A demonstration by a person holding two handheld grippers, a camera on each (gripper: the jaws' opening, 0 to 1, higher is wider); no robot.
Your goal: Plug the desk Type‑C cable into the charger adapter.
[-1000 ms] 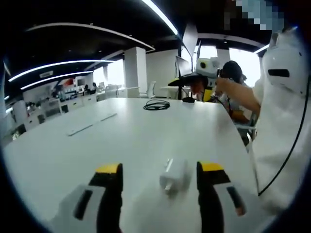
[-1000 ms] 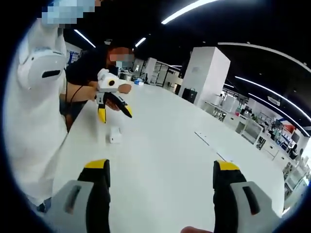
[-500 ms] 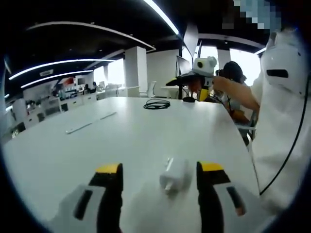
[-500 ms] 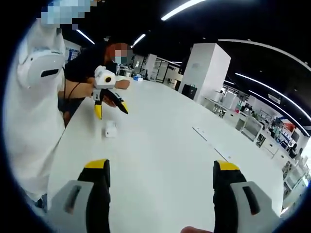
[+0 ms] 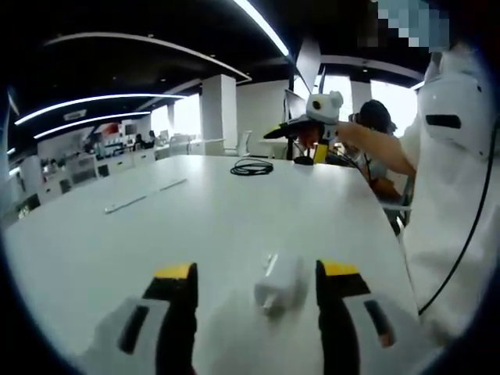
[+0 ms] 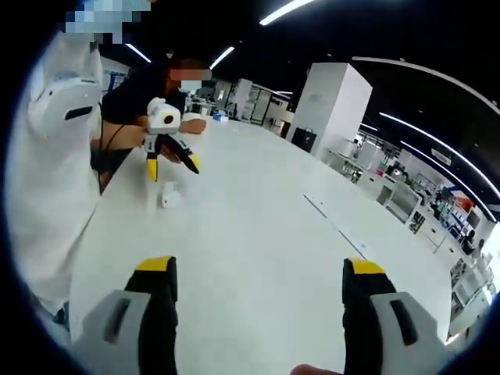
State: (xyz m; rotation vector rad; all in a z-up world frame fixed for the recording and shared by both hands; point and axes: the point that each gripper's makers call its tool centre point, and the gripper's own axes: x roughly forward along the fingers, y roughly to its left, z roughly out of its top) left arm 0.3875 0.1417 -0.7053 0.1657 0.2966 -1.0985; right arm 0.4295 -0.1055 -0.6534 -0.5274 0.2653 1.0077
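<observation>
Charger adapter [image 5: 279, 283] time, but first the big things: a wide white table [image 5: 195, 226] sits in a big office room with white pillars [image 5: 217, 113] and long bright light strips [image 5: 262, 27] on a dark ceiling. A person in white [image 5: 453, 195] stands at the table's edge, and another person [image 6: 148, 94] sits behind. Far down the table in the left gripper view lies a black cable [image 5: 251, 167], rolled up in a loop. The left gripper [image 5: 254, 277] is low over the table with its yellow-tipped jaws wide open. The small white charger adapter lies on the table between those jaws, and I cannot tell if they touch it. In the right gripper view the same adapter [image 6: 169, 195] is a small white block just under the left gripper [image 6: 170, 160]. The right gripper [image 6: 258, 273] is up over bare table, jaws wide open, holding nothing. It also shows far off in the left gripper view [image 5: 301, 141], well apart from the cable.
</observation>
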